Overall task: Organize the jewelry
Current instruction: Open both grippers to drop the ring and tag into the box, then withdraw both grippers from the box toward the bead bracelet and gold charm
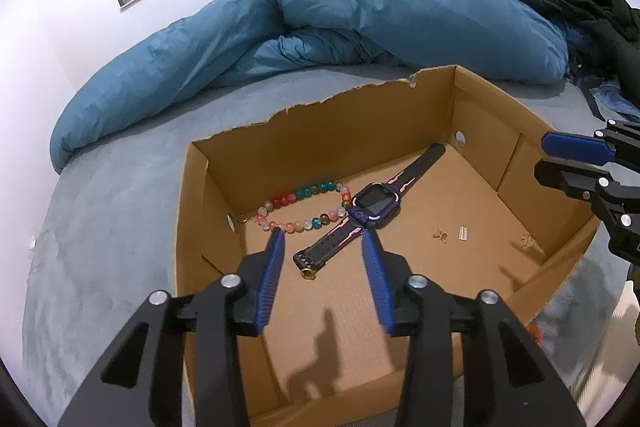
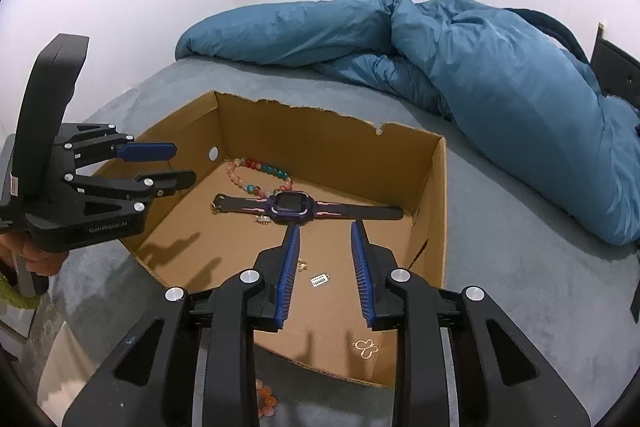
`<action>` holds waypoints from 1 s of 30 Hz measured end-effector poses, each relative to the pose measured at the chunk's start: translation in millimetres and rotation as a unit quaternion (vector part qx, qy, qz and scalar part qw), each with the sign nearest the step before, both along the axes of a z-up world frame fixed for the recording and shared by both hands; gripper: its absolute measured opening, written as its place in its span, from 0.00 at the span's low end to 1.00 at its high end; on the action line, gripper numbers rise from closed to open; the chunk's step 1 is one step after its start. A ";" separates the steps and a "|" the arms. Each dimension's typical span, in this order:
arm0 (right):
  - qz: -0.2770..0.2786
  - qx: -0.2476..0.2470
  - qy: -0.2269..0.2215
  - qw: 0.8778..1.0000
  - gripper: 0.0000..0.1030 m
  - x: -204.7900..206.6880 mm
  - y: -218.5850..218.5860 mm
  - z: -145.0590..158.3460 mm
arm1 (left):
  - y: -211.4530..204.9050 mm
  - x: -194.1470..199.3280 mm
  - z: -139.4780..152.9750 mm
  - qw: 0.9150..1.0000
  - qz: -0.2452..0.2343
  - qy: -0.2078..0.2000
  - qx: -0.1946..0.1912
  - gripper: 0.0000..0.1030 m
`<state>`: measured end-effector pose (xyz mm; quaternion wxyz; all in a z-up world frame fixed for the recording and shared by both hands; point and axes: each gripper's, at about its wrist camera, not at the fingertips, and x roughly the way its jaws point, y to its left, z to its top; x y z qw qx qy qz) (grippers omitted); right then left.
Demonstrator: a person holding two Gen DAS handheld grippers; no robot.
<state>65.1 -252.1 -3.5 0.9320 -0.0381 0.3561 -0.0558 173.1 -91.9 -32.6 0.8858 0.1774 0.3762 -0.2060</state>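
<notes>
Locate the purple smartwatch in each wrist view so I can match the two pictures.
Left wrist view: the purple smartwatch lies diagonally in the cardboard box, just beyond the left gripper.
Right wrist view: the smartwatch lies almost level across the box floor, beyond the right gripper.
Shared landmark: the beaded bracelet, lying against the watch.

The box [image 1: 480,115] is open on top (its floor bare nearer the grippers), watch [image 1: 372,205] and beads [image 1: 304,205] crowding the far wall.

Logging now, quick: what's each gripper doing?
Left gripper: jaws open, holding nothing.
Right gripper: jaws open, holding nothing.
</notes>
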 end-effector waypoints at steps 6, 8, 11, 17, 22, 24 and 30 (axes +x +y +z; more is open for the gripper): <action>-0.001 0.001 -0.009 1.000 0.39 -6.3 2.2 5.9 | 1.4 -7.0 8.2 1.000 0.004 -0.016 -0.001 0.48; -0.001 0.003 -0.011 1.000 0.40 -8.9 2.1 7.1 | 2.3 -9.0 10.4 1.000 0.004 -0.018 -0.004 0.48; -0.003 0.005 -0.011 1.000 0.40 -11.4 2.0 7.4 | 2.8 -12.6 12.6 1.000 0.004 -0.022 -0.005 0.49; -0.004 0.013 -0.018 1.000 0.40 -18.4 0.6 13.2 | 5.2 -20.3 16.8 1.000 0.004 -0.026 -0.006 0.49; -0.001 0.020 -0.030 0.999 0.40 -24.4 2.3 20.9 | 10.1 -32.2 22.8 0.999 0.003 -0.032 -0.012 0.49; 0.002 0.022 -0.034 0.999 0.40 -27.4 4.1 23.5 | 12.2 -36.6 25.2 0.999 0.002 -0.034 -0.014 0.49; 0.003 0.020 -0.039 0.999 0.40 -36.0 10.5 28.5 | 20.9 -51.6 32.3 0.999 0.001 -0.038 -0.024 0.49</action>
